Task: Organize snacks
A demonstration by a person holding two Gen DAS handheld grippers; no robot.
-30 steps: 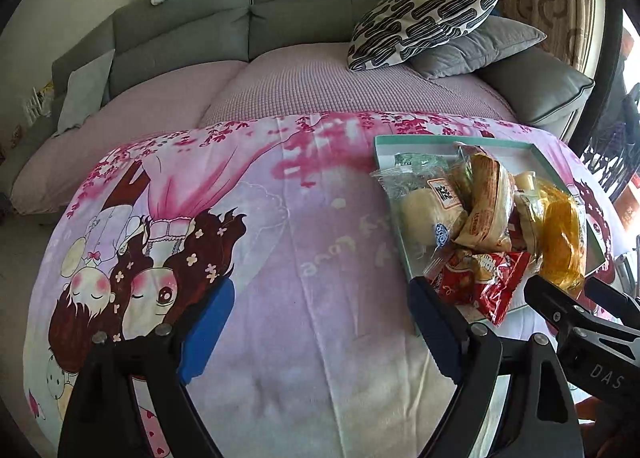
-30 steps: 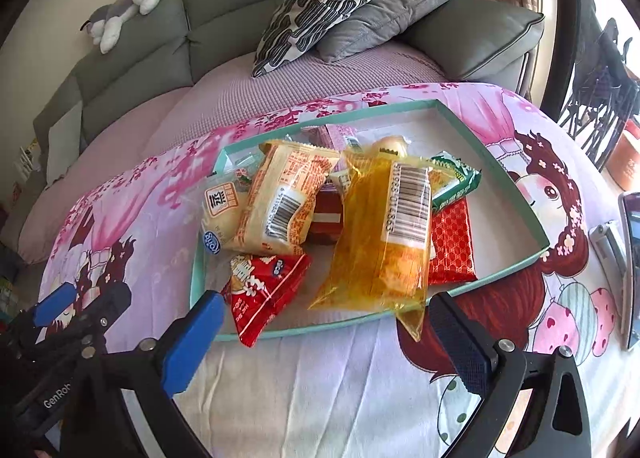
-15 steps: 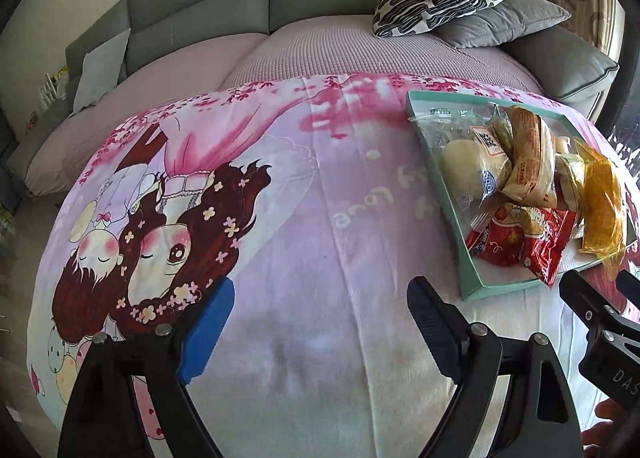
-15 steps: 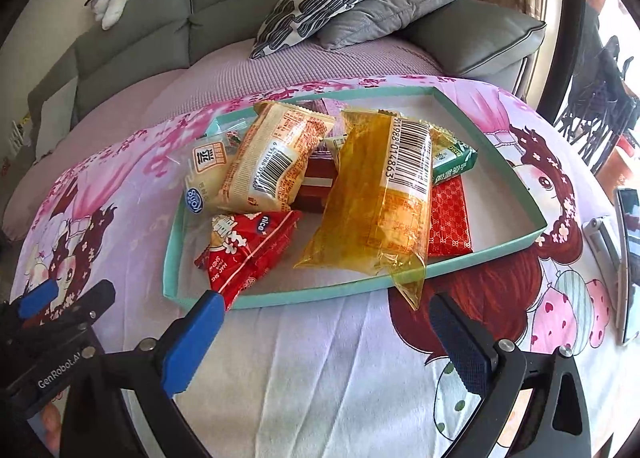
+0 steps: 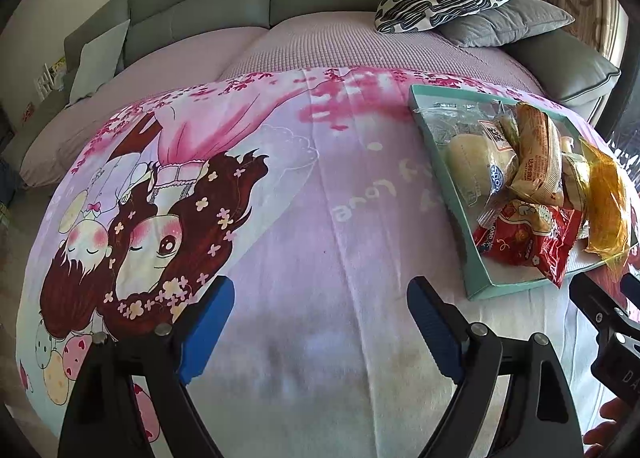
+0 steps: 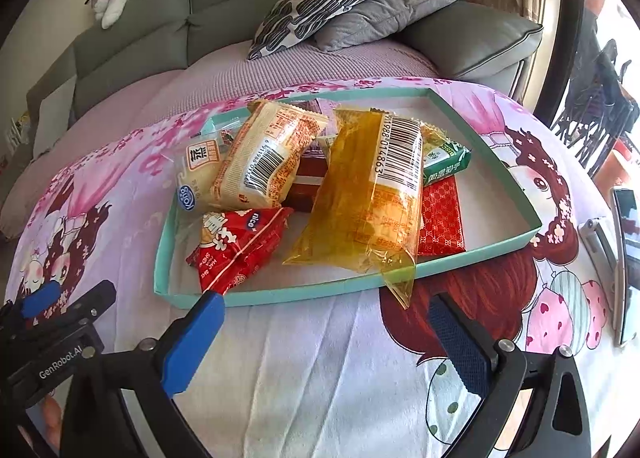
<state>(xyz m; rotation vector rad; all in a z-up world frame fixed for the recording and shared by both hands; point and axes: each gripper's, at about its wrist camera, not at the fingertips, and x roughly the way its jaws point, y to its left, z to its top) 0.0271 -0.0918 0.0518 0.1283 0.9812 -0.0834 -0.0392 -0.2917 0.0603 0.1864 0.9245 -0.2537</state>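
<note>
Right gripper (image 6: 324,332), jaws spread and empty, sits just short of the teal tray (image 6: 480,250). Yellow packet (image 6: 372,198) lies dead ahead, long axis toward it. Left gripper (image 5: 320,322), also spread and empty, is farther off.

My left gripper (image 5: 320,322) points steeply down, jaws spread wide, nothing between the blue pads (image 5: 208,332). My right gripper (image 6: 326,332) is pitched down at much the same slant, jaws equally wide, pads bare. The two sit side by side: the right one's black finger shows at the right edge of the left wrist view, and the left one's blue-tipped finger shows at the lower left of the right wrist view. A bit of my hand (image 5: 604,424) peeks in at the left view's bottom right corner.
</note>
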